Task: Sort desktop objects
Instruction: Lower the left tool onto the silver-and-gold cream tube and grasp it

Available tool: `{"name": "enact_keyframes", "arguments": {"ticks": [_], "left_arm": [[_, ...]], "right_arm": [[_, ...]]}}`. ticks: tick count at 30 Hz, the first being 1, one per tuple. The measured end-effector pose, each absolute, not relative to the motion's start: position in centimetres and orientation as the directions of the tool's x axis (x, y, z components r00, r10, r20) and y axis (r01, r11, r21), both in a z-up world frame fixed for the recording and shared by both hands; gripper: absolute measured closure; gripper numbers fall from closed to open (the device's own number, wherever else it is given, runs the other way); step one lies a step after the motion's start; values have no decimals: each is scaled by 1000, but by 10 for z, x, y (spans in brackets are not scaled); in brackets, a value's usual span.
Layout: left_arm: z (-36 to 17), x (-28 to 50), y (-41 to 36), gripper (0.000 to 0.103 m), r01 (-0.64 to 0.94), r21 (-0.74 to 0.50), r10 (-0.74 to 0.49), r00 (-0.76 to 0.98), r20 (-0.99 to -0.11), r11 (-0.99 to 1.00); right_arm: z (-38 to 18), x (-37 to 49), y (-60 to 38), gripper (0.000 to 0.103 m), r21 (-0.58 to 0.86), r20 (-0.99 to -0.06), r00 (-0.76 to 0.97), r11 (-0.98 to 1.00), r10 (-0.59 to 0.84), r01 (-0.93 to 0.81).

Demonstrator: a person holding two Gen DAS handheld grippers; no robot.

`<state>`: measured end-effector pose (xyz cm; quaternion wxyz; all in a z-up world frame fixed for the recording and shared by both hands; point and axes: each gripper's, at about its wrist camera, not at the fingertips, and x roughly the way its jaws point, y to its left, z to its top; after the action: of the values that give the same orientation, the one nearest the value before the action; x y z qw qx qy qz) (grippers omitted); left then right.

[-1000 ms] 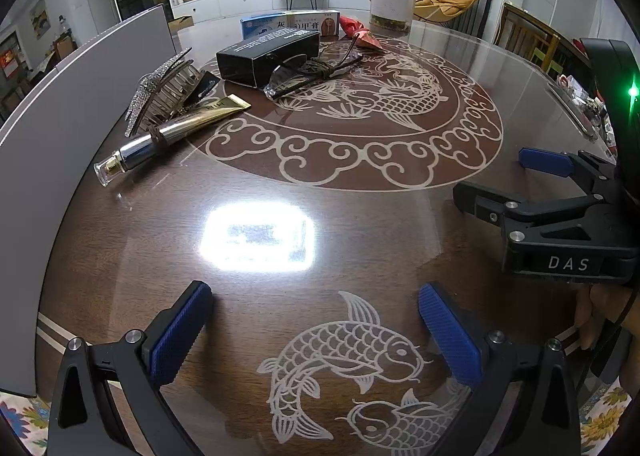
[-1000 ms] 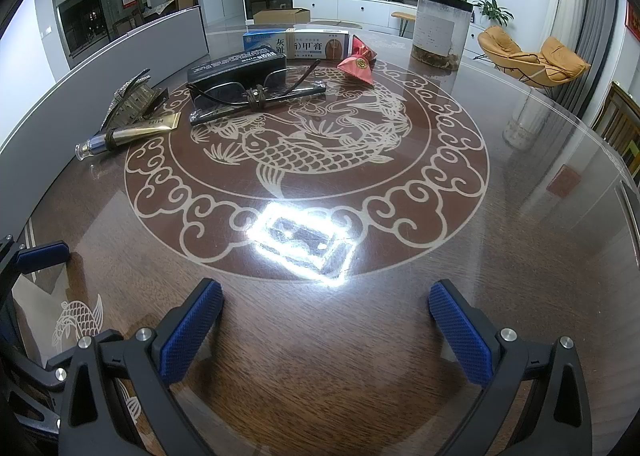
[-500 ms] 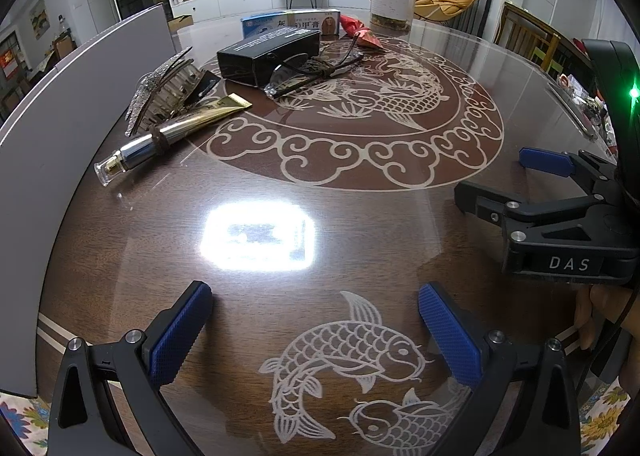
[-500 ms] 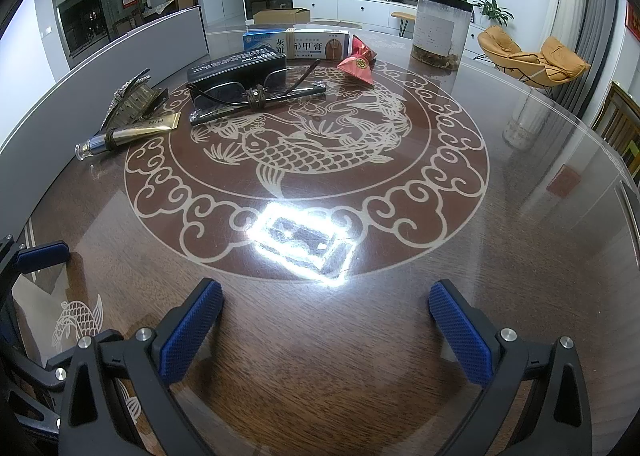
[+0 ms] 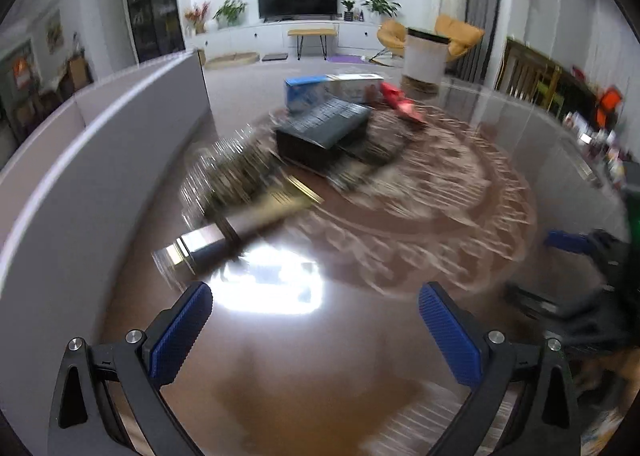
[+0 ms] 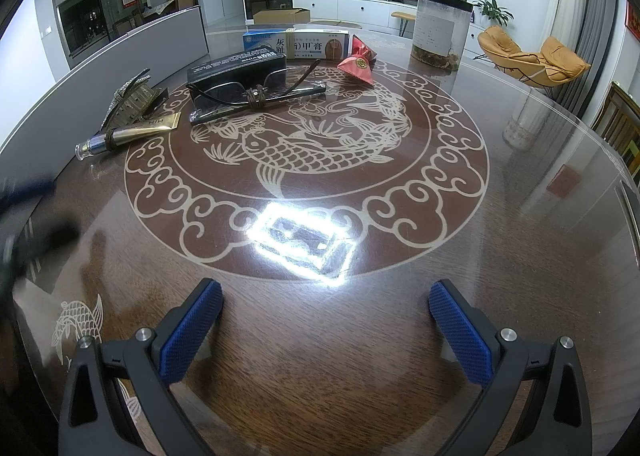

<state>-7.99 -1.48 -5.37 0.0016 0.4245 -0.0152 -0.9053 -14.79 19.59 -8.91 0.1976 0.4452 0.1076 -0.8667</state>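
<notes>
On the round brown table [image 6: 520, 256] a gold tube [image 6: 132, 133] lies at the left with a glittery hair comb [image 6: 132, 99] behind it. Further back sit a black box [image 6: 236, 65], glasses [image 6: 256, 91], a blue-and-white box [image 6: 296, 44] and a red pouch [image 6: 358, 65]. My left gripper [image 5: 316, 320] is open, its fingers empty, just short of the blurred tube's [image 5: 224, 236] cap end. The black box [image 5: 324, 127] lies beyond. My right gripper [image 6: 326, 326] is open and empty above the near table, far from the objects.
A tall clear jar [image 6: 438, 29] stands at the far side. A grey curved panel [image 6: 100, 67] borders the table's left. The right gripper's body [image 5: 600, 296] shows at the right edge of the left wrist view. Chairs stand beyond the right rim.
My left gripper has swept forward and left toward the tube, and its view is now motion-blurred. The right gripper has stayed put. Nothing has been picked up.
</notes>
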Motion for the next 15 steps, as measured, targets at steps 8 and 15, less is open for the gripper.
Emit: {"name": "enact_keyframes", "arguments": {"ticks": [8,15], "left_arm": [[-77,-144,-48,0,-90,55,9,-596,-803,-994],[-89,-165,-64,0,-127,-3,70,-525,-848,-992]], "right_arm": [[-89,-148,196,0,-11,-814,-526,-899,-247,438],[-89,-148,196,0,-11,-814,-525,-899,-247,438]]}}
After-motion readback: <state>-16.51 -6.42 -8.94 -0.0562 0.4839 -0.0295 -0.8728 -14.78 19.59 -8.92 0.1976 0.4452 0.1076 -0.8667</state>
